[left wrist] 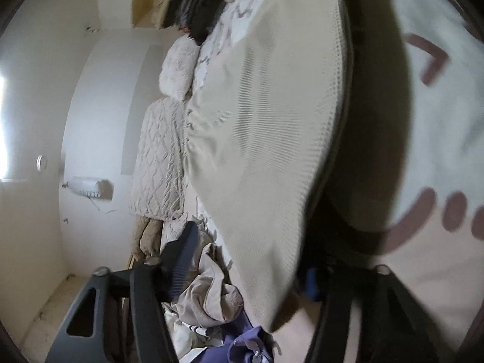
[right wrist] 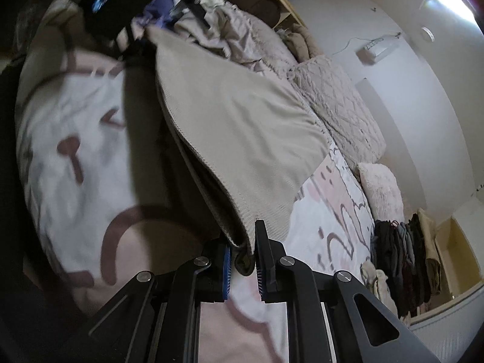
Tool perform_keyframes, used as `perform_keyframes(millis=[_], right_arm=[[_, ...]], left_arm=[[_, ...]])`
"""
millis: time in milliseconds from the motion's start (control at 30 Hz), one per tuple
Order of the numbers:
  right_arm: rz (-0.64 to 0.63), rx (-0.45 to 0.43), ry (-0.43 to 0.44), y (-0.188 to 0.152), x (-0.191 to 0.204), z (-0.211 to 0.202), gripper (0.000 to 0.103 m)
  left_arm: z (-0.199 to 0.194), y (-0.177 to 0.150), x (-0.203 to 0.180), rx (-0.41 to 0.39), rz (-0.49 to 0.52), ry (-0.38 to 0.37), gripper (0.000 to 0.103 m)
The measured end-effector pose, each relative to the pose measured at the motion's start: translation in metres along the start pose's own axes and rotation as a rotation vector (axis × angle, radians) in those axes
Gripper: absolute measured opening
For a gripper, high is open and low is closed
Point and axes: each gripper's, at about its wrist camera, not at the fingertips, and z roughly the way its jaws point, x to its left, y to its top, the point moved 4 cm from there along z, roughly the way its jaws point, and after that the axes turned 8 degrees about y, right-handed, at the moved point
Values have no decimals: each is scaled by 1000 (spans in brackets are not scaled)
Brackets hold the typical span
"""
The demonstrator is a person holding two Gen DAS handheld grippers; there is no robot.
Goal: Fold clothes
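Note:
A beige knit garment hangs stretched above the bed between both grippers. My right gripper is shut on its near ribbed corner, and the blue pads press the fabric. The garment's far corner reaches my left gripper at the top of the right wrist view. In the left wrist view the garment fills the middle, and its lower end lies between the fingers of my left gripper. Those fingers stand wide apart. The right finger is mostly hidden in shadow behind the cloth.
The bed has a white and pink patterned duvet. A quilted pillow and a fluffy pillow lie along the wall side. Dark folded clothes are stacked at the bed's end. Crumpled unfolded clothes lie by the left gripper.

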Motion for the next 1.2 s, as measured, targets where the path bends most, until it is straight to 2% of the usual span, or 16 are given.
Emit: perform_keyframes(millis=[33,100,167,233,367,500,533,600,633,667,767,867,967,1067,1133,1200], right_arm=[[-20,3,-18,-2,6,2,14],[-61,10,-55,-5,18,5,17],[-101,17,-92,-8,30,9,30],[-142,24,-129,-11,42,12,30],[-169,4,-125,-7,41,17,30],[-193,-19,-115,-3,38,20,30],[-199,-24,-112,-2,38,21,30],[-210,-36,-107,1,36,23,30],[-216,-41,-104,2,36,24,27],[-222,-47,-102,3,35,25,16],[-239,-64,-94,6,33,28,10],[-163,-106,-81,17,1,12,10],[-94,-147,-77,30,-35,-6,10],[-112,-195,-128,42,-76,-38,9],[-159,-218,-169,45,-93,-61,9],[-186,-221,-165,44,-103,-90,9]], left_arm=[[-1,0,-3,-6,7,-4,46],[-3,1,-10,-14,13,-7,43],[-6,2,-15,-25,17,5,43],[-7,2,-18,-41,23,23,43],[-13,3,-25,-66,47,59,43],[-9,0,-24,-40,38,60,43],[-8,0,-23,-22,21,45,43],[-2,-1,-21,36,-35,-19,33],[2,-2,-21,70,-63,-58,20],[6,-4,-22,104,-91,-96,7],[11,-3,-14,168,-201,-167,6],[9,0,14,217,-374,-218,6],[-1,5,62,231,-501,-186,6],[-23,16,116,236,-605,-128,6],[-46,26,135,233,-630,-116,6],[-78,40,147,223,-622,-117,6]])
